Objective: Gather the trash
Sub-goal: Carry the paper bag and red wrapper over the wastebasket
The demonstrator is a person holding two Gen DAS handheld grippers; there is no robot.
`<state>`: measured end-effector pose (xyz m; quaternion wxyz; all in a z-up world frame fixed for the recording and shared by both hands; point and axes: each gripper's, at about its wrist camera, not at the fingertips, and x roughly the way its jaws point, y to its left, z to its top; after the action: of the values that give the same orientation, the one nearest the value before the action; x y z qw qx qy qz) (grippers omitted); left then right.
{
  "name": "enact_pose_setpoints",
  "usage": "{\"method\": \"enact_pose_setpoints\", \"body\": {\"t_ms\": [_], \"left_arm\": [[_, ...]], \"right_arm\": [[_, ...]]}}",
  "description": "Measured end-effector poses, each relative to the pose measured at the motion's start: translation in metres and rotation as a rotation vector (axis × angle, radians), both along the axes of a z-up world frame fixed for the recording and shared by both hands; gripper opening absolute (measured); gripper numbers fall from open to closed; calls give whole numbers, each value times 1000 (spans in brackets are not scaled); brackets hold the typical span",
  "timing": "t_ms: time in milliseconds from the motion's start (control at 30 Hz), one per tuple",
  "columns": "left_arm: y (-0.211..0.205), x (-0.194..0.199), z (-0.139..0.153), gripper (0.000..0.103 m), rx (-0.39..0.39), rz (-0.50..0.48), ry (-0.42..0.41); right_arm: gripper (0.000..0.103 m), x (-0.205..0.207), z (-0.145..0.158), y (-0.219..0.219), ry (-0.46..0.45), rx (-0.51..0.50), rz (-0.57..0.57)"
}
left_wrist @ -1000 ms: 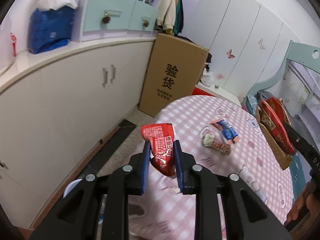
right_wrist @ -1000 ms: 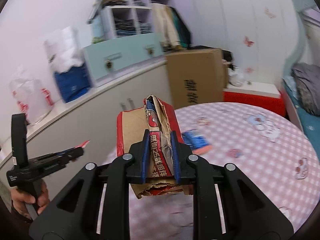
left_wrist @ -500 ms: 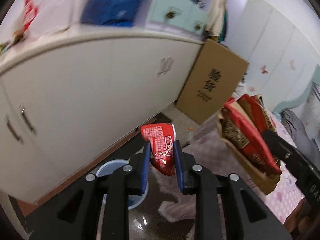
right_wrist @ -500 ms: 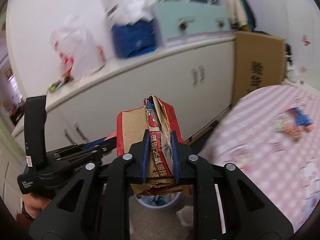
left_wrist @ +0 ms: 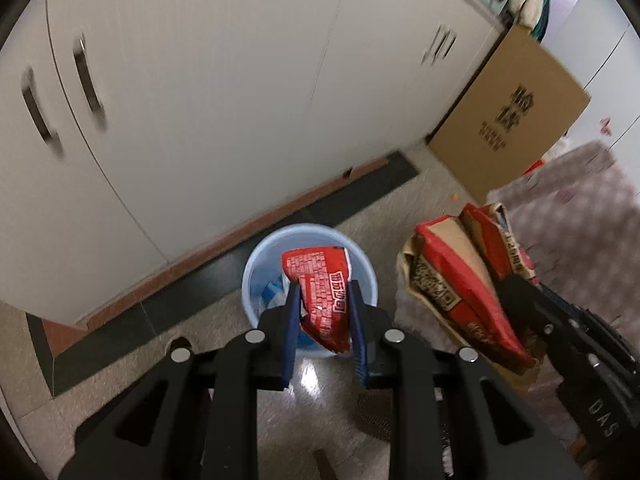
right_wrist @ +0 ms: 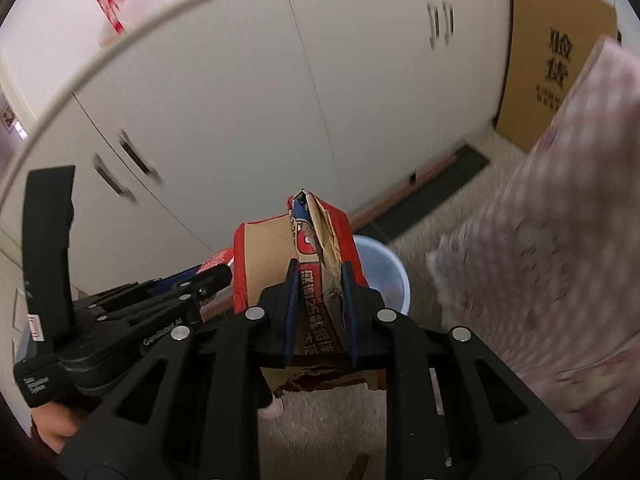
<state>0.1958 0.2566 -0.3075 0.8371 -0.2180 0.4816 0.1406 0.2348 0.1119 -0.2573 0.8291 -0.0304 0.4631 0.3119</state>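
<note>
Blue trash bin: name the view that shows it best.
Left wrist view: the blue trash bin shows most of its round rim and inside. In the right wrist view, only a rim section peeks past the torn red carton.

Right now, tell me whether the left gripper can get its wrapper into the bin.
Probably yes. The left gripper holds the red wrapper over the open blue bin, with nothing seen between them. The right gripper's carton hangs off to the side, clear of the opening.

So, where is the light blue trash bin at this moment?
In the left wrist view the light blue trash bin stands on the floor near the white cabinets, behind the red wrapper in the left gripper.
</note>
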Motion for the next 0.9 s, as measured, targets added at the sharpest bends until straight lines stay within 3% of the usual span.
{"method": "enact_pose_setpoints", "body": {"t_ms": [200, 367, 667, 700, 767, 800, 833, 900], "left_arm": [[-6, 16, -51, 22, -18, -23, 101], [-10, 29, -76, 22, -19, -37, 145], [-7, 53, -82, 24, -3, -33, 139], [-5, 55, -81, 26, 0, -23, 135], [-2, 55, -82, 40, 1, -5, 129], [-2, 56, -82, 55, 3, 0, 131], [-1, 56, -83, 61, 10, 9, 131], [1, 56, -84, 61, 14, 11, 136]], "right_arm": [[20, 8, -51, 9, 54, -80, -15], [20, 24, -73, 13, 86, -98, -40], [20, 52, -86, 12, 93, -97, -80], [20, 54, -87, 11, 93, -97, -84], [20, 56, -88, 10, 96, -97, -89], [20, 56, -89, 10, 99, -97, -89], [20, 57, -90, 10, 103, -98, -89], [20, 57, -93, 10, 104, -101, -86]]}}
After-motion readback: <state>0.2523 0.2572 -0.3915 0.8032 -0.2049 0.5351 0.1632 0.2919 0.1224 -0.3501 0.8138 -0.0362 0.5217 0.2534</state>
